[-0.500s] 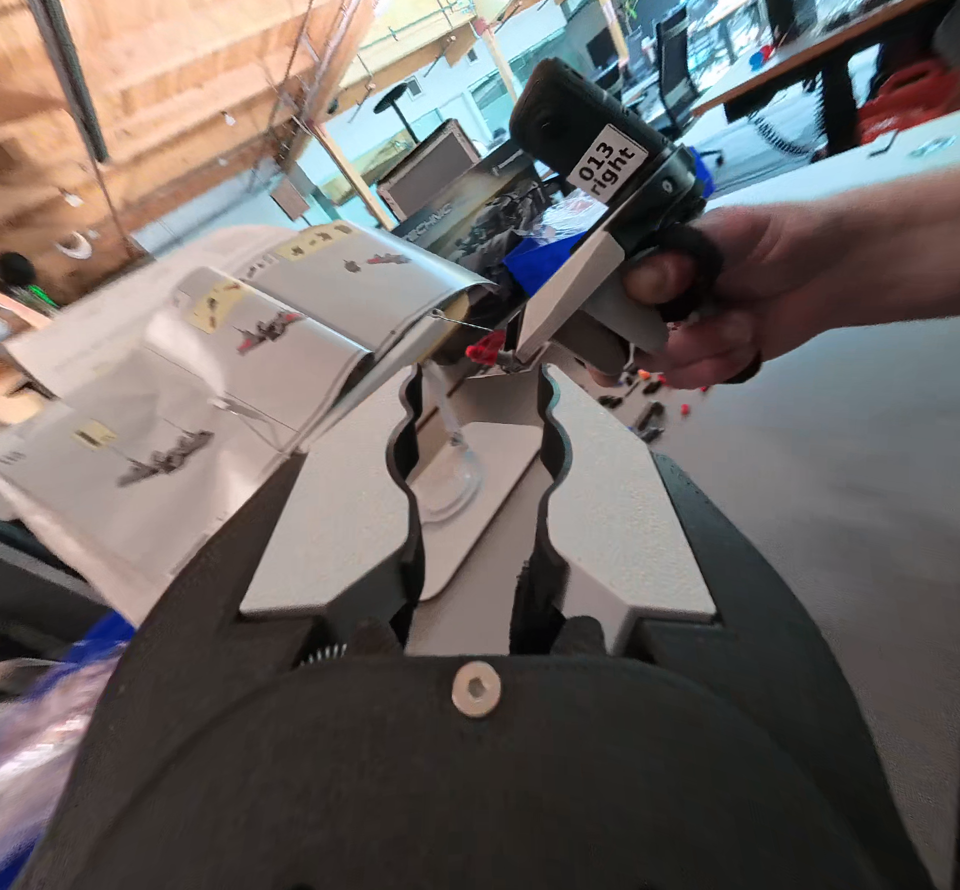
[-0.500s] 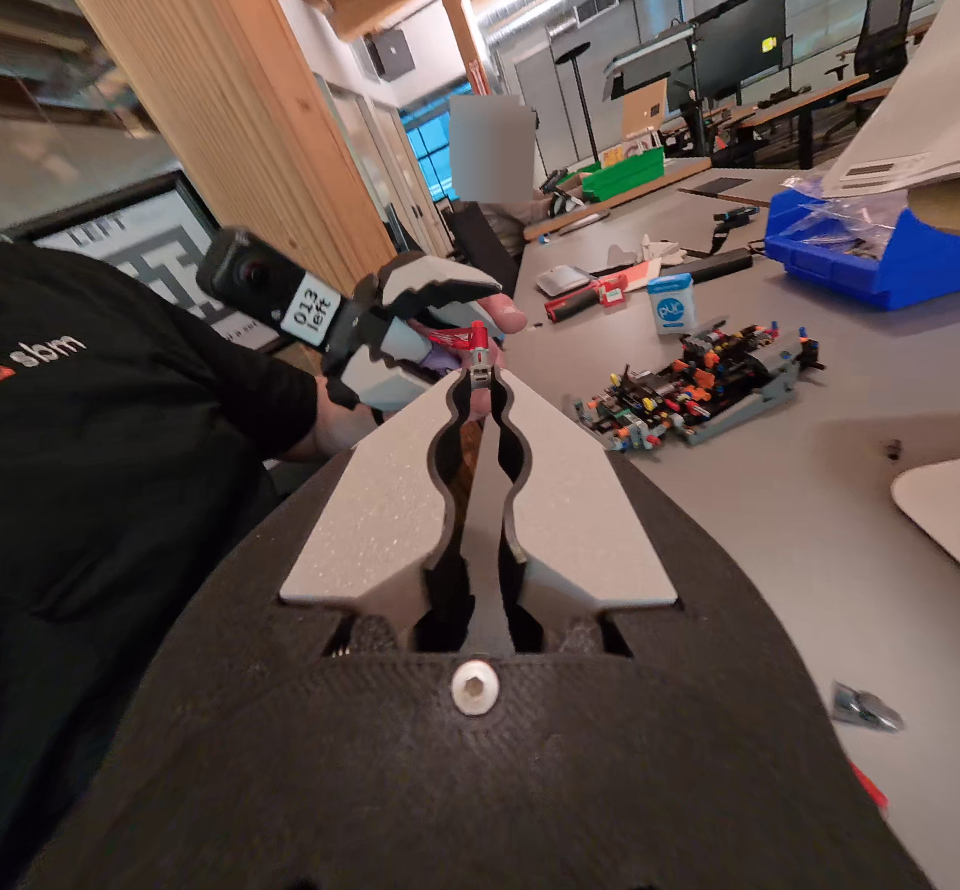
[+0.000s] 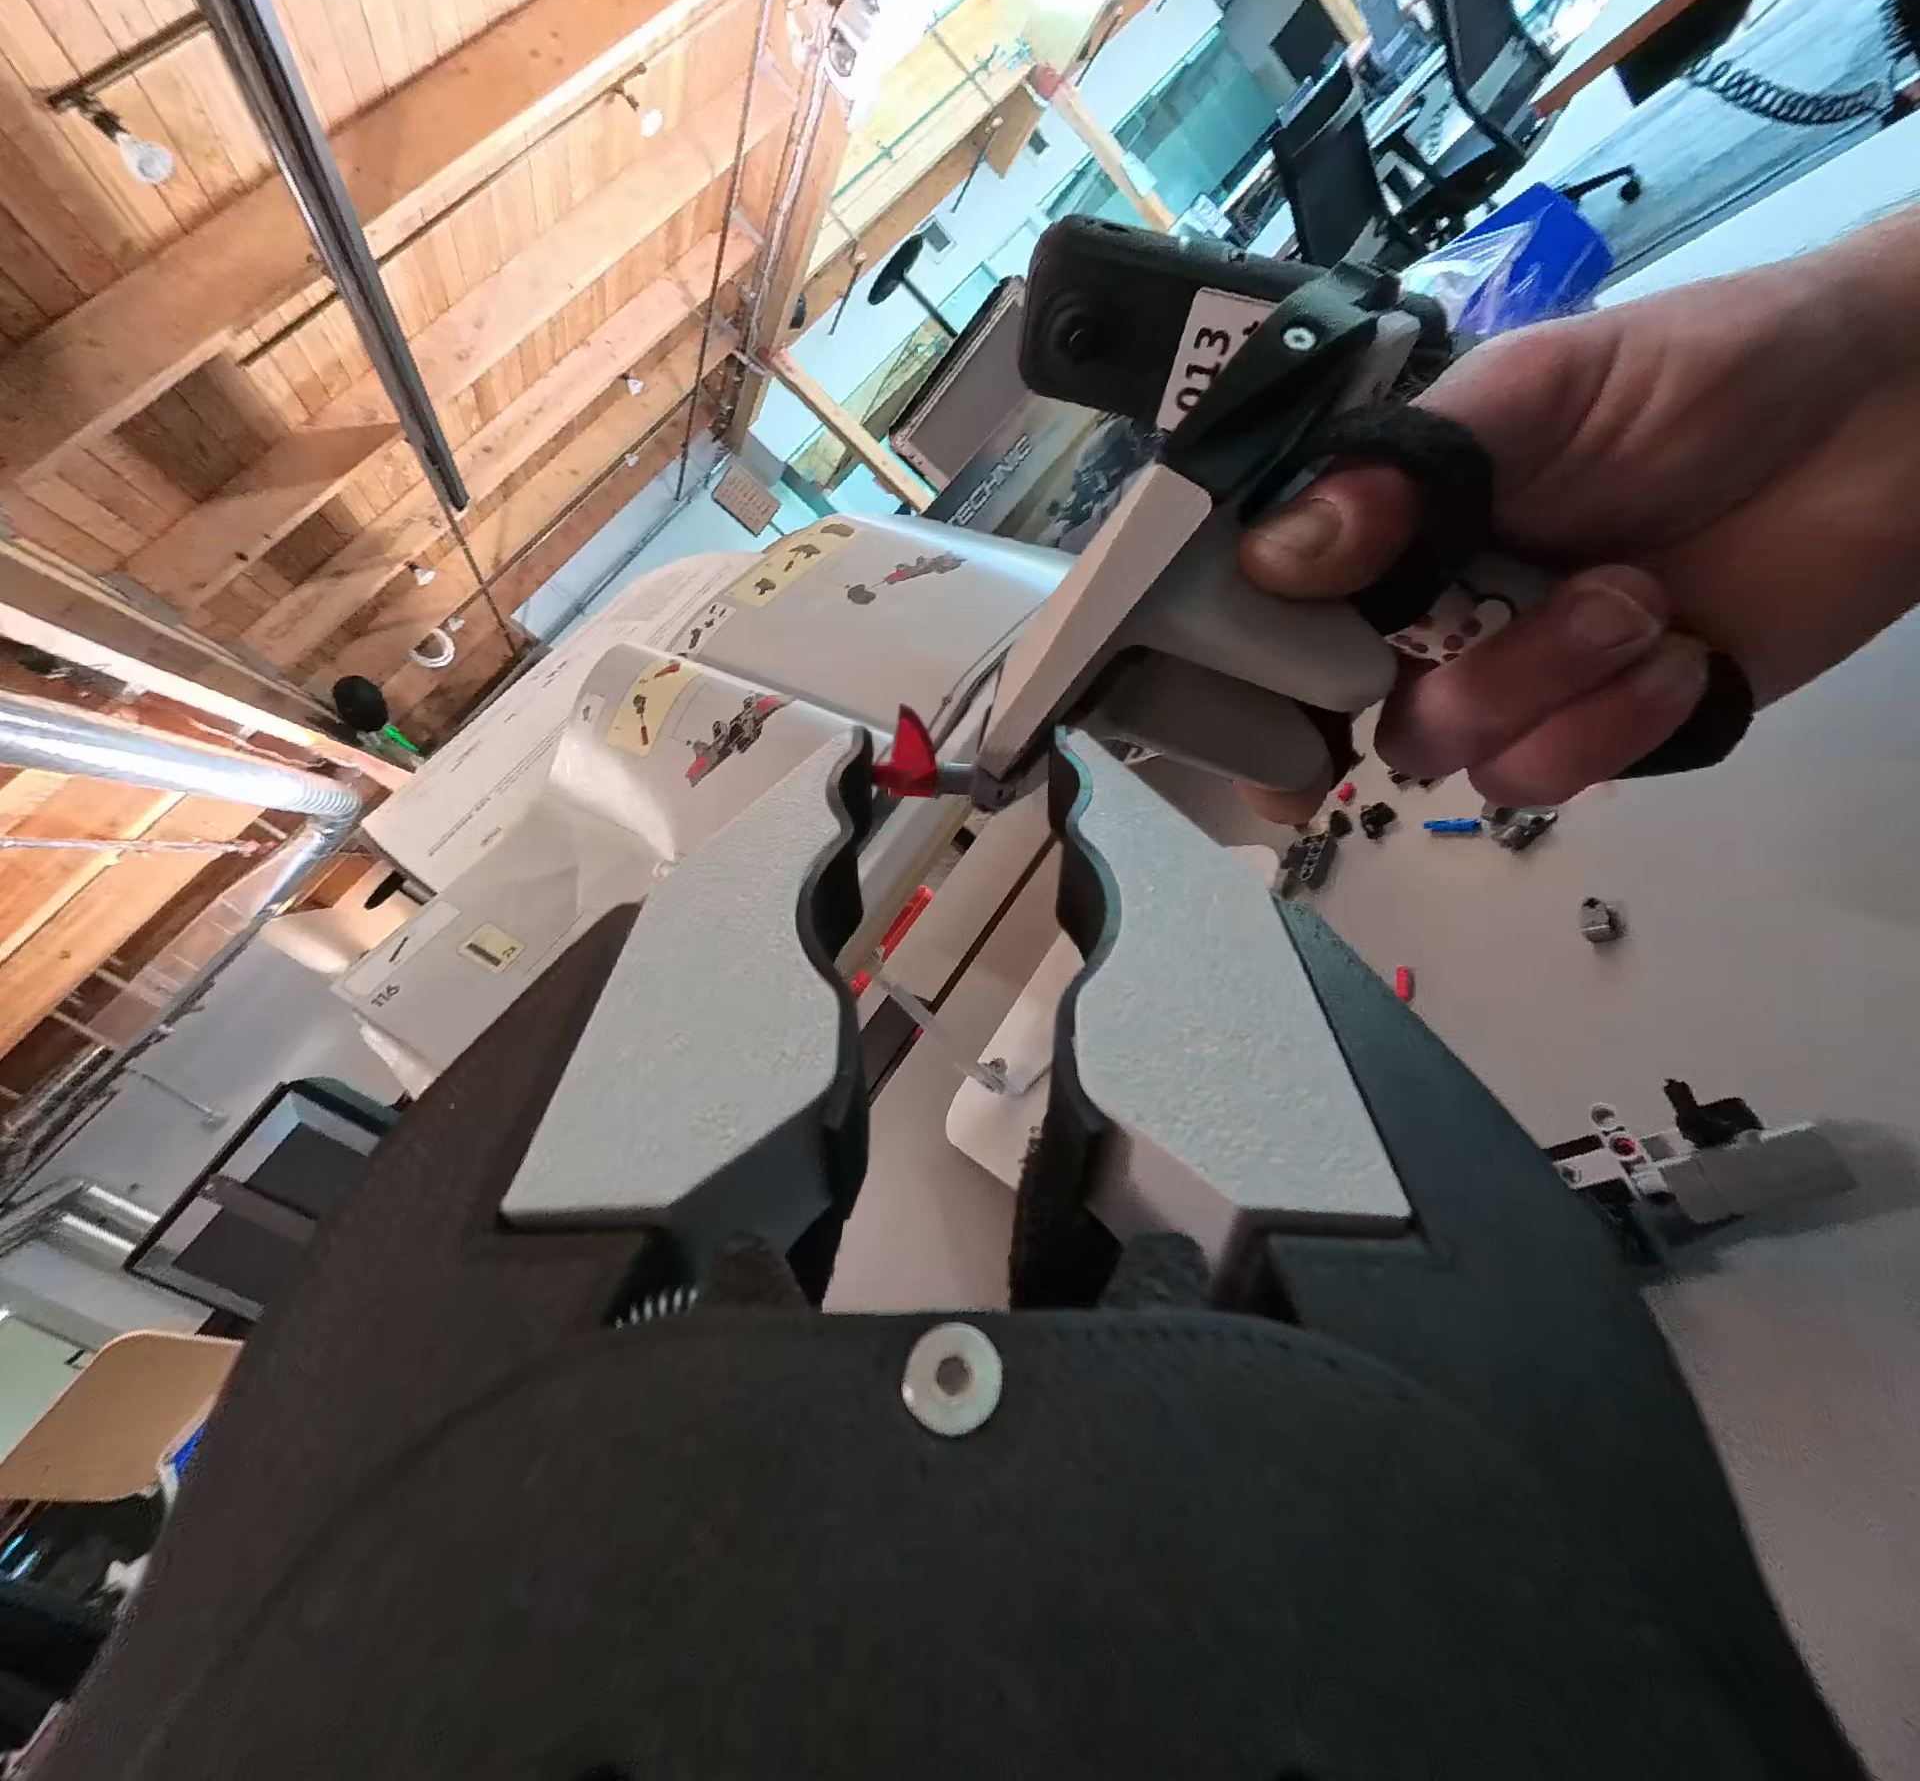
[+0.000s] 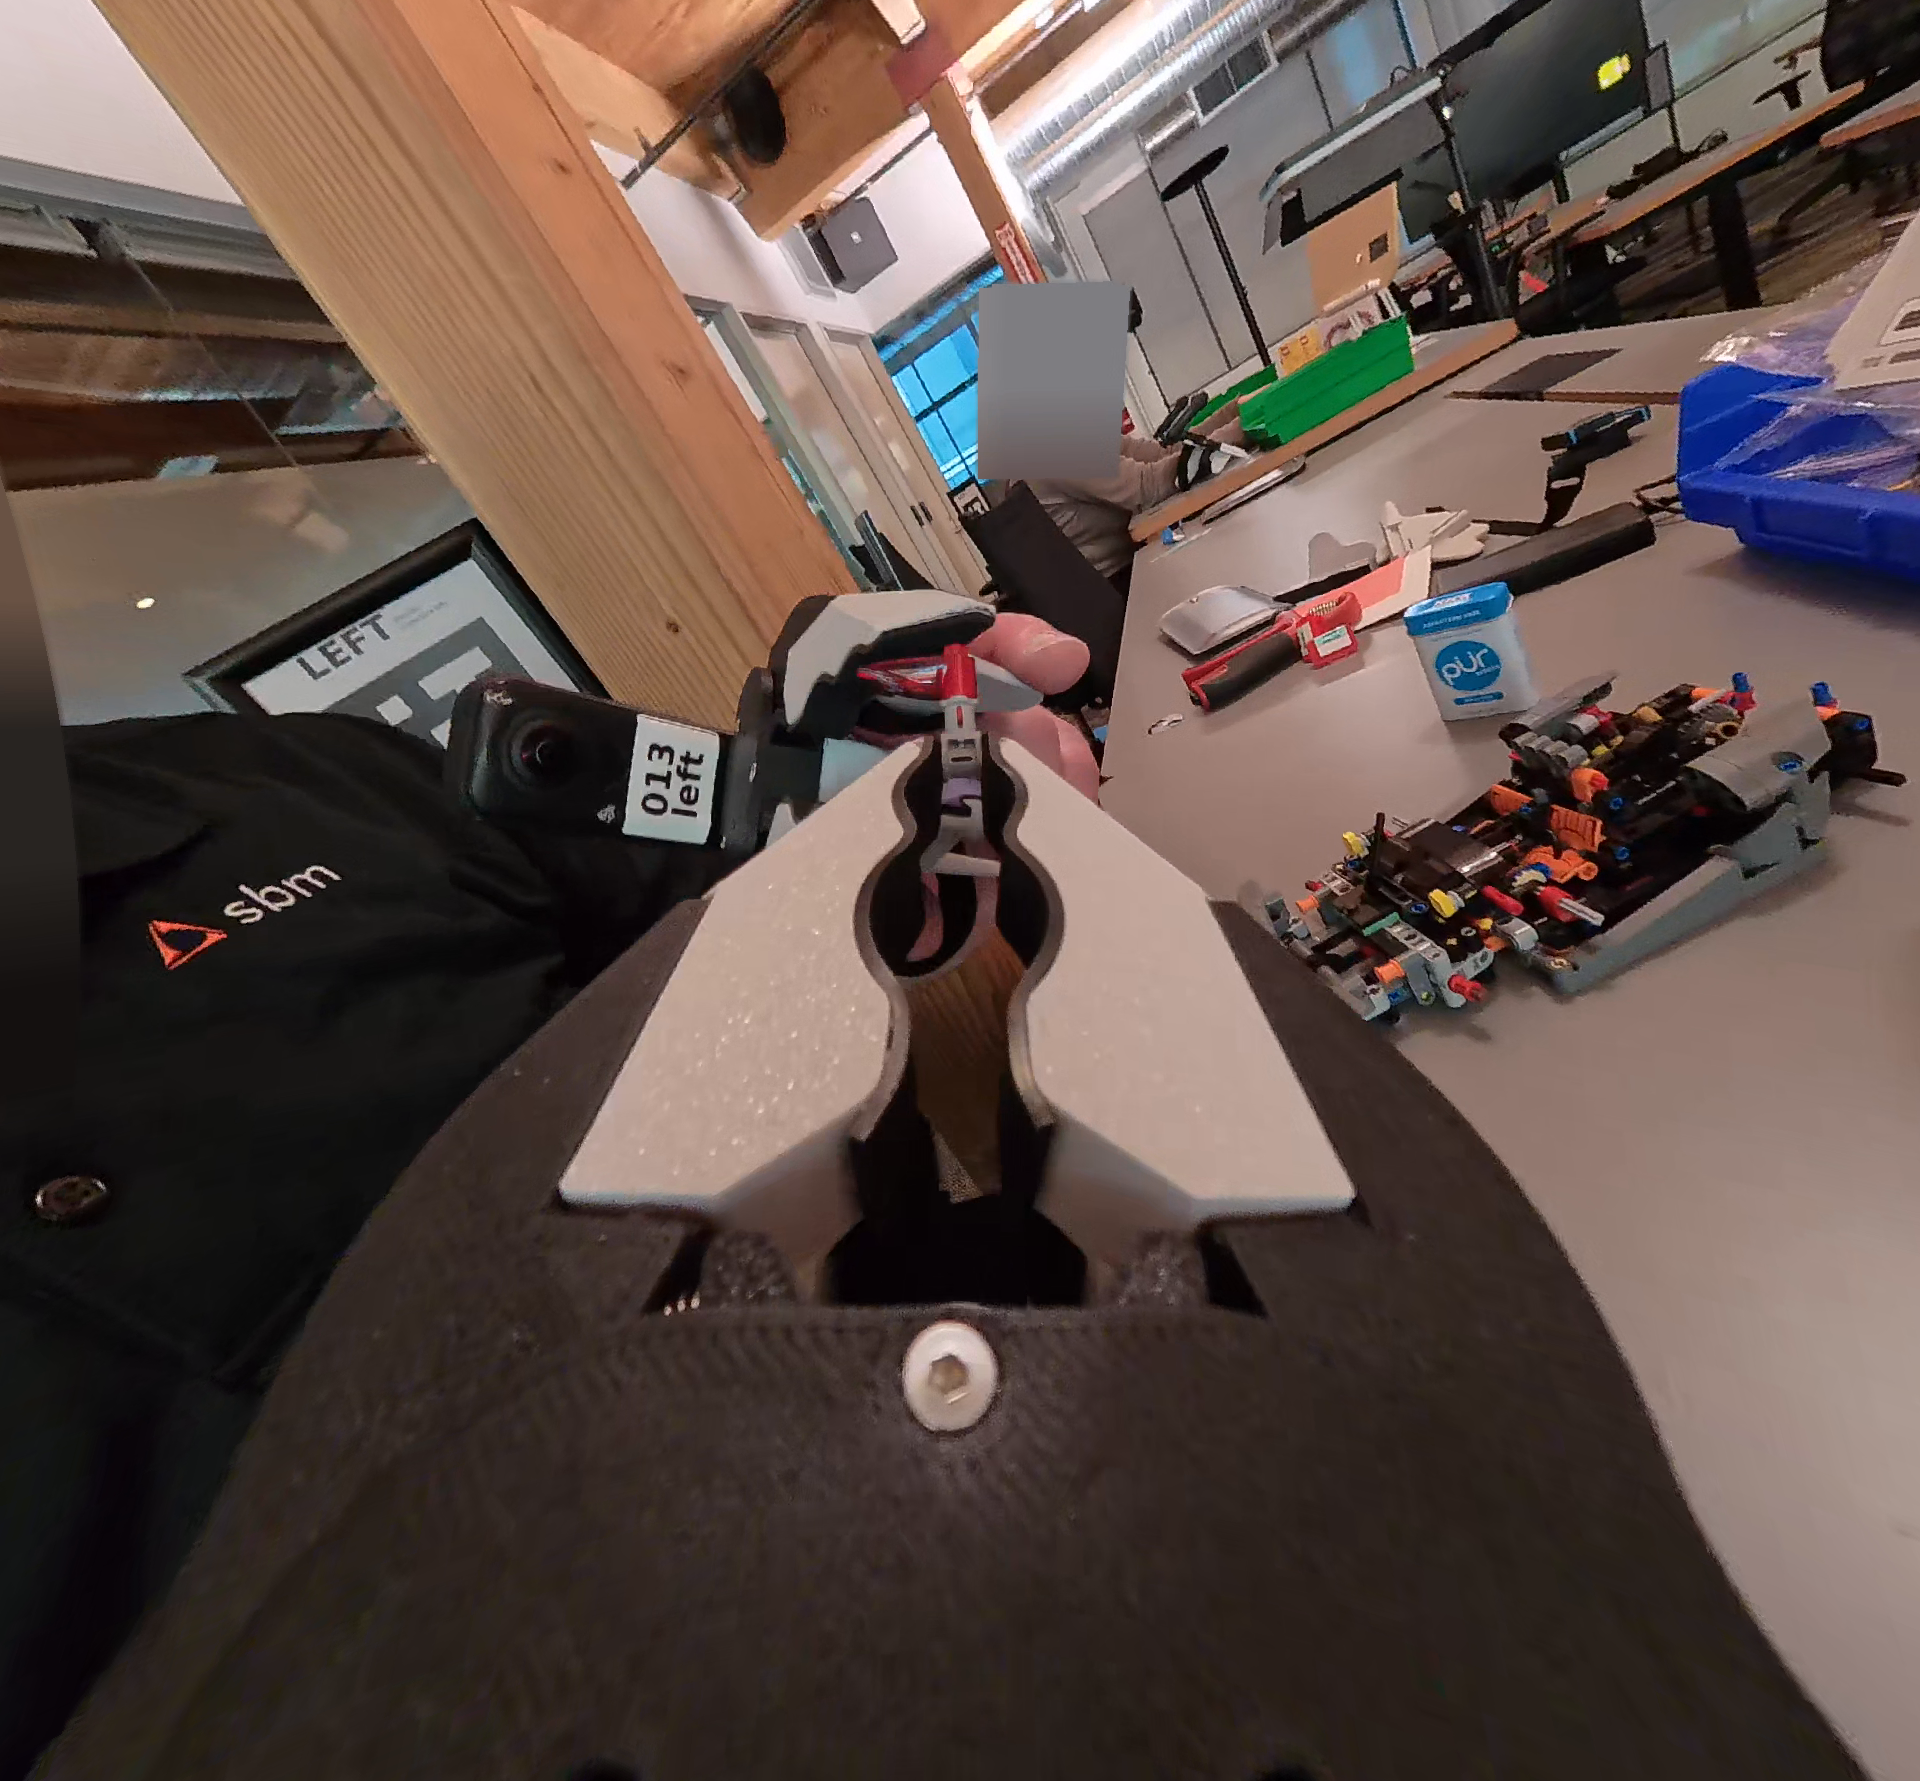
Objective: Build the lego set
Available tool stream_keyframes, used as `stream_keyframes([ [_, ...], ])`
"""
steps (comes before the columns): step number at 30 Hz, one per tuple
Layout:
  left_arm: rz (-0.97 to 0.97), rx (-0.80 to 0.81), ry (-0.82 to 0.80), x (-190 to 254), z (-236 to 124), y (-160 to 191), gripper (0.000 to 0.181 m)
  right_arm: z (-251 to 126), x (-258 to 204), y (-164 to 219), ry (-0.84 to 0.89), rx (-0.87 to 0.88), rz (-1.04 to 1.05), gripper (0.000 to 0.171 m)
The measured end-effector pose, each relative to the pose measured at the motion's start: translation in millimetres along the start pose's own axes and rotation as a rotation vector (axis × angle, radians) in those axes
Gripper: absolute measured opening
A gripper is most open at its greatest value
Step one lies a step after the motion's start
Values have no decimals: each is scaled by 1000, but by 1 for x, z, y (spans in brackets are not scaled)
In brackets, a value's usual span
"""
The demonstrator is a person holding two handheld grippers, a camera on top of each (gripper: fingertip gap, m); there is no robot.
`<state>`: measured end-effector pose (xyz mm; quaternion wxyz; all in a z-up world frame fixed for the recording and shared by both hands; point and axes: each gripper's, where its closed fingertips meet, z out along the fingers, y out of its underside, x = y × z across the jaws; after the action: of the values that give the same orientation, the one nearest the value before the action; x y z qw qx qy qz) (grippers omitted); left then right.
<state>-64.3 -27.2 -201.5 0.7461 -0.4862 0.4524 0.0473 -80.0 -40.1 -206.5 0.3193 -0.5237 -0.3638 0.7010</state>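
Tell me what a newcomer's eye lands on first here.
The two hand-held grippers meeting in mid-air: the right hand-held gripper pinches a small grey-and-red Lego piece against the left hand-held gripper. Next, the colourful half-built Lego chassis on the grey table, right.

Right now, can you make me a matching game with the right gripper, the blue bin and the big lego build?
Things:
1. right gripper
2. blue bin
3. lego build

States:
A. many-coloured, partly built, flat on the grey table
B. shut on a small grey piece
C. holding clear plastic bags

Pairs: 1-B, 2-C, 3-A.
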Motion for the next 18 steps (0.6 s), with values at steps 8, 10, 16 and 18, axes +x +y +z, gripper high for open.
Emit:
stream_keyframes([
  [8, -41, -16, -21, -6, -2, 4, 31, 5, 2, -2, -3, 39, 36, 4],
  [10, -41, -18, -40, -7, -2, 4, 31, 6, 2, -4, -1, 51, 38, 4],
  [16, -44, -23, -56, -8, -1, 1, 31, 5, 0, -6, -8, 65, 47, 5],
  [18, -31, -34, -51, -8, 0, 2, 30, 4, 1, -5, 4, 58, 44, 4],
])
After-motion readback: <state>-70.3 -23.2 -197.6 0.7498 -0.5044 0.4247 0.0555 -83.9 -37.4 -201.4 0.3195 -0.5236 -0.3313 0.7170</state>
